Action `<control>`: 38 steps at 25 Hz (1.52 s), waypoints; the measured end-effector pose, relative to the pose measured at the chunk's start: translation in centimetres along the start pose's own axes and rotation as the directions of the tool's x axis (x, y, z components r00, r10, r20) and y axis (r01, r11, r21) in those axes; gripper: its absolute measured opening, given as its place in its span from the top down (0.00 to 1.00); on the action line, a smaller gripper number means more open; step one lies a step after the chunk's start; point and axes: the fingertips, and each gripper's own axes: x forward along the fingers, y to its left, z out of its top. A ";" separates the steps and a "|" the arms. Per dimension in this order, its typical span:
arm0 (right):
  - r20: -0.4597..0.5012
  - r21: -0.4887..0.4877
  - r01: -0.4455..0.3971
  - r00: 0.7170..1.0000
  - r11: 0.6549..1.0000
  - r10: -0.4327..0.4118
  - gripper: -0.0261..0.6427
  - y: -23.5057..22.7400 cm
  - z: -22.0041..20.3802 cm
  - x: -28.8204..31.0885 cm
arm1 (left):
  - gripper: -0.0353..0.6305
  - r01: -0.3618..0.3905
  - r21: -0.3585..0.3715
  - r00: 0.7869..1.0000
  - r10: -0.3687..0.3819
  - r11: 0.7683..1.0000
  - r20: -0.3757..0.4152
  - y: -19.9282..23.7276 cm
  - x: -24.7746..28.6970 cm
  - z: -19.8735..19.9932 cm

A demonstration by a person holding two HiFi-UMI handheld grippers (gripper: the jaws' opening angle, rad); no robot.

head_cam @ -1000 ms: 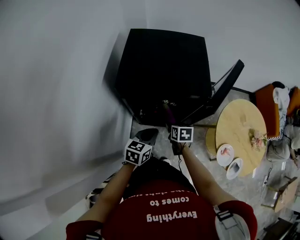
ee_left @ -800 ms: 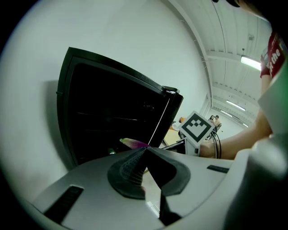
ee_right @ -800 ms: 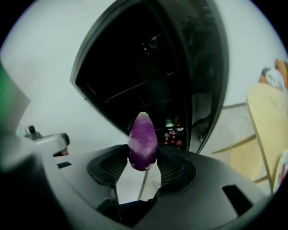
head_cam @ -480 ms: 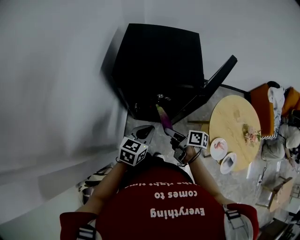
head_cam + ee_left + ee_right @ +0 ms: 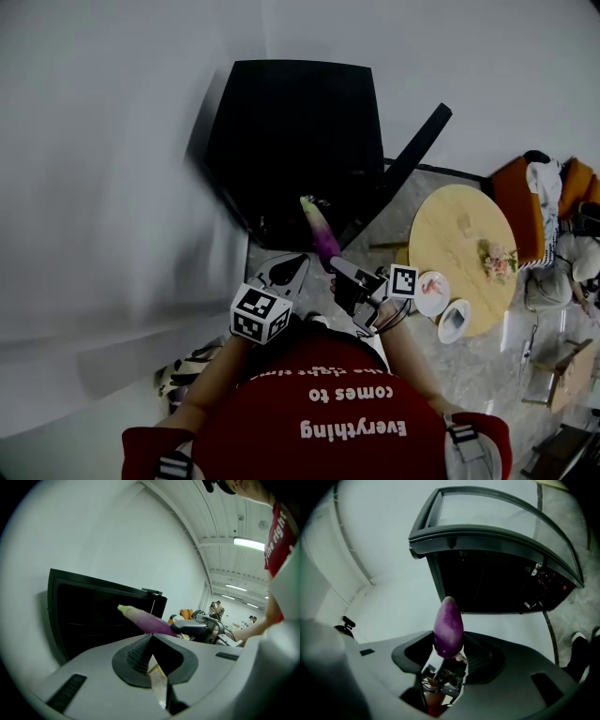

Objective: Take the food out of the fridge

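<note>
Fingers of right gripper clamp eggplant, outside fridge.

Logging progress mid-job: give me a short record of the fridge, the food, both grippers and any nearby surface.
fridge: black fridge, door open
food: purple eggplant, held in the air before the fridge opening
right gripper: shut on the eggplant's thick end
left gripper: jaws together, empty
nearby surface: round wooden table at the person's right, plates on it
</note>
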 end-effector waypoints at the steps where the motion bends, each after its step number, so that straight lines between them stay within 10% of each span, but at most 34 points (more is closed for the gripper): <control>1: 0.004 -0.003 -0.033 0.999 0.999 0.033 0.65 1.0 0.1 0.0 | 0.94 -0.007 -0.001 1.000 0.007 1.000 0.007 0.1 -0.1 0.2; 18: -0.075 -0.190 -0.193 0.981 0.963 0.181 0.65 8.1 -1.0 0.2 | 0.94 -0.019 0.001 0.998 0.019 1.000 0.064 -0.8 -0.4 2.0; 38: -0.079 -0.259 -0.168 0.985 0.951 0.152 0.65 8.4 -1.5 -0.1 | 0.94 0.014 -0.005 0.999 -0.013 1.000 0.031 -1.0 0.1 0.5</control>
